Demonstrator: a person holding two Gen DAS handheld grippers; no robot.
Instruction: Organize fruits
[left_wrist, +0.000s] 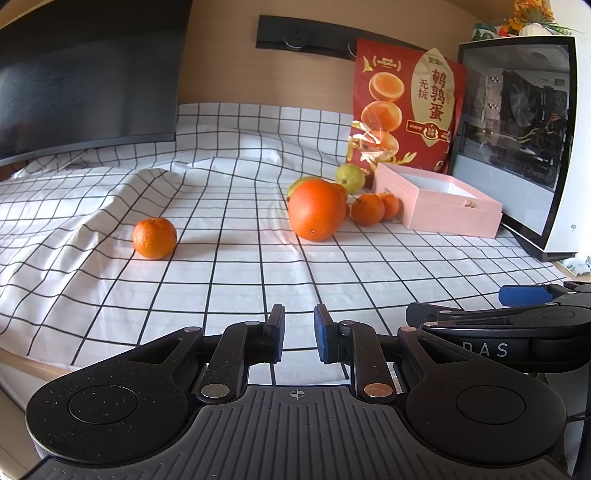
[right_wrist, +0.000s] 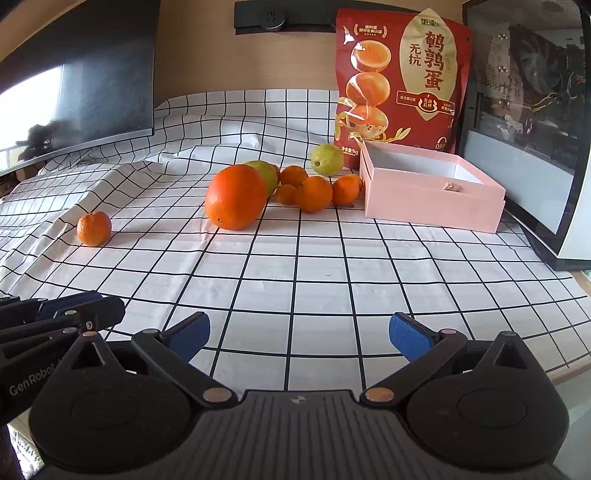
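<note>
The tabletop was covered by a white cloth with a black grid, rumpled toward the left. A dark monitor stood at the left rear and a glass-sided computer case at the right. One red pouch, glossy and printed with halved eggs, stood upright against the rear wall. One pink box, rectangular, lidless and white inside, sat just in front of the pouch.

The fruit lay well ahead of both tools. One large orange, smooth and oval, lay left of the box. Two green pears were visible: one near the pouch, one touching the orange from behind. A cluster of small mandarins, at least five, lay between the orange and the box; overlap hid the exact count. One single mandarin, dimpled and round, lay apart at the left.

The left tool hung low over the near edge of the cloth, its blue pads nearly together with only a narrow gap, gripping nothing. The right tool hung beside it with its pads spread wide, also empty.
</note>
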